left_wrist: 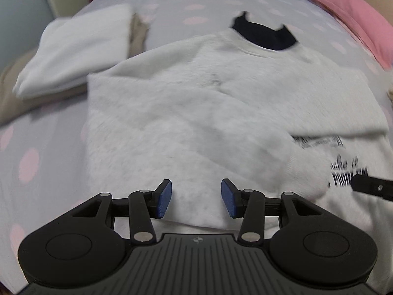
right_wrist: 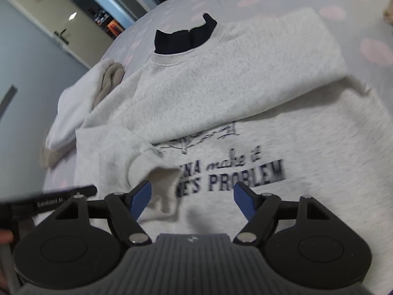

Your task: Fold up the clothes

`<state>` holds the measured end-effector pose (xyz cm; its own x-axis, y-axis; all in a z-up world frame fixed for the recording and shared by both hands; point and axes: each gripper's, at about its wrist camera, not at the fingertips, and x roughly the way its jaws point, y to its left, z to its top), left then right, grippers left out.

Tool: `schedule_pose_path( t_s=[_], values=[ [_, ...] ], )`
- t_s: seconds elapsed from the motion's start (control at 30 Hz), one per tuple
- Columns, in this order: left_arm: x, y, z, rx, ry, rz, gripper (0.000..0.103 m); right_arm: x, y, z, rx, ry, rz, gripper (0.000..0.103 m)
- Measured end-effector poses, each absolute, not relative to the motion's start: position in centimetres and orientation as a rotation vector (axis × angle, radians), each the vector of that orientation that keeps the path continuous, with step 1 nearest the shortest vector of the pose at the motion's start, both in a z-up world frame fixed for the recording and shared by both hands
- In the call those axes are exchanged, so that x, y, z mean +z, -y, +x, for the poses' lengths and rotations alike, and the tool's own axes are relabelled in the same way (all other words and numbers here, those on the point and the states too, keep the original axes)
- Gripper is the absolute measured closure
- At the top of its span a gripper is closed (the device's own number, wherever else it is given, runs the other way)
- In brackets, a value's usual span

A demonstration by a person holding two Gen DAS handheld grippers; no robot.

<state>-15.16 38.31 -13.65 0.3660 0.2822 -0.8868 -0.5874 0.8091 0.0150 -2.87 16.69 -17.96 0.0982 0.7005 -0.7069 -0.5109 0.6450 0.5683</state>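
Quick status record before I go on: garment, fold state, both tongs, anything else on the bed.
garment: light grey sweatshirt with dark collar, printed side up
surface: bed cover, grey with pink dots
fold state: both sleeves laid across the chest; one cuff covers part of the print
left tongs: open, empty, over the folded sleeve
right tongs: open, nothing gripped, cuff lies by one finger
other items: folded white and beige clothes beside the sweatshirt; pink fabric at the far edge
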Motion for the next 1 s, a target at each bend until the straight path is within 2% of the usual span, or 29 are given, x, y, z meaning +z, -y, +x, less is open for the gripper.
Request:
schedule_pose_path(
  t_s=[0.07,0.17,0.3,0.37,0.4,0.47,0.53,0.73,1.0],
  values=[
    [-13.5,-39.3,-15.6,0.594,-1.056,-0.366,0.061,-18.1,-17.5,-3.2,0.923,-1.188,0.231,0.027],
    [-13.3,-40.3,-16.1,0.635,-1.046,-0.381,0.061,-18.2,-19.1,-4.1,0.949,-1.193,0.223,0.020],
    [-12.9,-41.7,-16.8,0.672,-1.036,-0.417,0.061,-19.1,-21.4,-4.3,0.944,-1.223,0.202,0.020],
    [-12.6,-42.4,-17.1,0.686,-1.026,-0.439,0.061,-19.5,-22.2,-4.2,0.945,-1.234,0.205,0.033],
    [-12.4,-42.7,-17.3,0.693,-1.019,-0.450,0.061,-19.5,-22.5,-4.3,0.946,-1.228,0.194,0.048],
    [-12.0,-43.3,-17.7,0.702,-1.006,-0.475,0.060,-19.0,-23.0,-4.6,0.951,-1.199,0.153,0.057],
    [-11.6,-43.9,-18.1,0.708,-0.991,-0.510,0.060,-18.2,-23.5,-4.7,0.986,-1.185,0.123,0.093],
    [-10.3,-45.8,-19.6,0.774,-0.944,-0.553,0.060,-12.6,-25.5,-5.2,1.087,-1.071,0.041,0.097],
    [-9.2,-48.1,-22.1,0.854,-0.857,-0.635,0.060,-0.3,-31.3,-5.2,1.185,-0.830,-0.084,0.097]
  ],
)
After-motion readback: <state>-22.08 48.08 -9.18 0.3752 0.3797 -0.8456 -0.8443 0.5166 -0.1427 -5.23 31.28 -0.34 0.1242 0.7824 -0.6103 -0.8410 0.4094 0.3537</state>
